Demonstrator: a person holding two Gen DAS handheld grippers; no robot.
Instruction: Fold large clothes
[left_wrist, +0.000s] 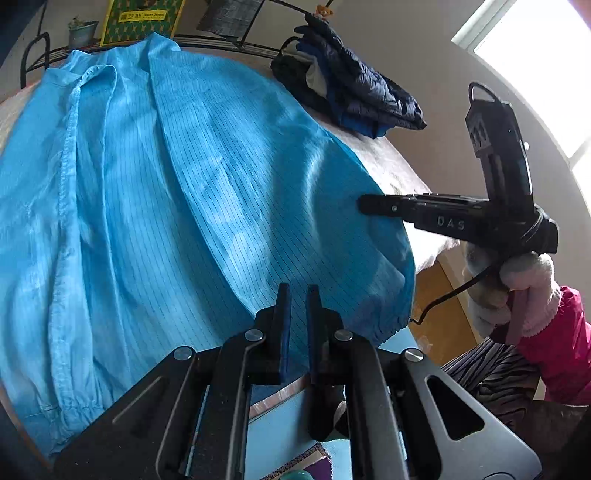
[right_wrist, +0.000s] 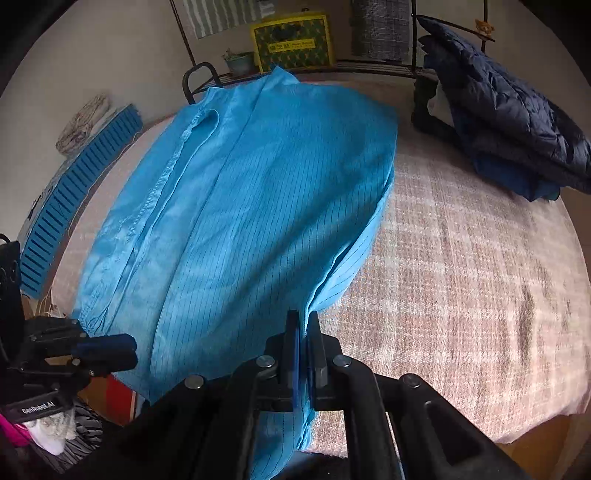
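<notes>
Between my right fingers (right_wrist: 309, 332) a pinch of blue cloth runs down from the near right edge of the blue garment (right_wrist: 236, 206); the right gripper (right_wrist: 303, 325) is clenched on that fold, the two pads nearly together with fabric showing in the narrow slot. Seen from my left wrist, the right gripper (left_wrist: 364, 204) reaches in from 3 o'clock, its tip touching the garment's right border.

At my left gripper (left_wrist: 298, 295) the fingers (left_wrist: 283, 314) stand slightly apart, a slim gap between them, hovering over the garment's hem at 6 o'clock; whether any cloth is caught there, I cannot tell. From the right wrist this gripper (right_wrist: 129, 349) shows at 8 o'clock, just beside the garment's near left corner.

Outward, the blue garment lies spread lengthwise on the pinkish woven bedcover (right_wrist: 461, 277), its collar end toward 12 o'clock, fine dark pinstripes across it and a stitched seam along its left side. At 2 o'clock, apart from it, sits a pile of dark navy quilted clothes (right_wrist: 509, 118). Beyond, at 12 o'clock, a yellow-green box (right_wrist: 291, 42) stands on a black metal rack (right_wrist: 199, 79) beside a small potted plant (right_wrist: 239, 61).
</notes>
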